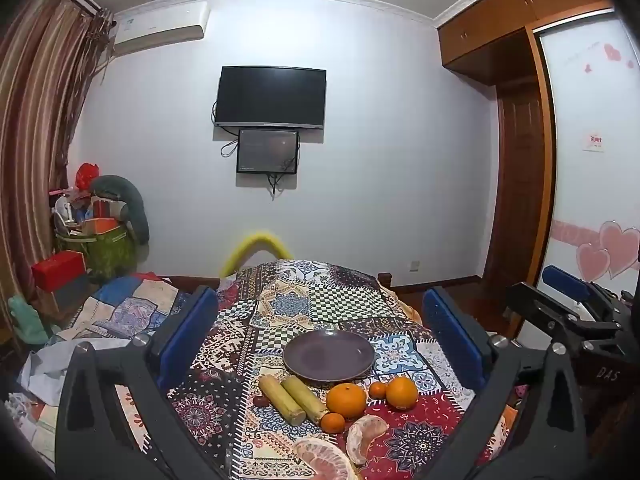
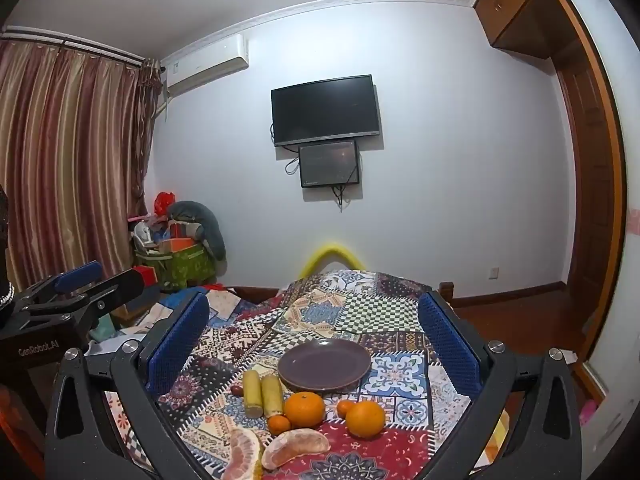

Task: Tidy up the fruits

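left claw [image 1: 320,344] gaping wide, holding nothing | right claw [image 2: 316,344] just as wide, empty, both hanging back to survey | plate [image 2: 325,364] bare mid-desk [image 2: 400,312], ready to receive | oranges [image 2: 304,409], cane sticks [image 2: 262,394], pomelo wedges [image 2: 296,446] crowd its near edge.

The left hand-held gripper [image 1: 320,332] hangs wide apart and empty over the table [image 1: 340,300], which wears a patchwork cloth. A dark plate [image 1: 329,355] sits bare in the middle. Near it lie two sugarcane pieces [image 1: 292,399] side by side, left of a large orange [image 1: 346,400]. Another orange [image 1: 401,393] rests further right. Peeled pomelo segments [image 1: 362,438] lie nearest.
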Tool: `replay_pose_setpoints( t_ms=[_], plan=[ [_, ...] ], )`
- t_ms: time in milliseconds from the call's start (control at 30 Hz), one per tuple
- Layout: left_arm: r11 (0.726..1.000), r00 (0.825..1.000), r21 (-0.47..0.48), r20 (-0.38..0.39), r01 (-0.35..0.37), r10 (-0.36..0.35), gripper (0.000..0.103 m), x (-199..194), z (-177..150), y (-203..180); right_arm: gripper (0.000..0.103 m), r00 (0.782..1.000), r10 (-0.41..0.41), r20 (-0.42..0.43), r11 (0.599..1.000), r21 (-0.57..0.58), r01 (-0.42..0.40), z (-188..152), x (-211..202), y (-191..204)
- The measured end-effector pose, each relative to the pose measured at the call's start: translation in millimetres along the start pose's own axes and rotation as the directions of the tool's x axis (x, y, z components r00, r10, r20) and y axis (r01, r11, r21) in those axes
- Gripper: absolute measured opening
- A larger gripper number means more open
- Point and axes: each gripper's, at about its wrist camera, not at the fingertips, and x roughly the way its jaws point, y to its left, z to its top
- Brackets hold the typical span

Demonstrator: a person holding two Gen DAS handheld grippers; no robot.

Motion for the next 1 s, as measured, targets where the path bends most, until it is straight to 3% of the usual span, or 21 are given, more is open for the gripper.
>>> replay_pose_setpoints(
  t_ms=[1000],
  plan=[
    [1.0, 1.0, 0.019, -0.002, 0.004, -0.004, 0.103, -0.6, 1.5, -3.5, 0.103, 1.0, -0.005, 0.0, 1.0, -0.001, 0.005, 3.5, -0.2, 2.6]
  ],
)
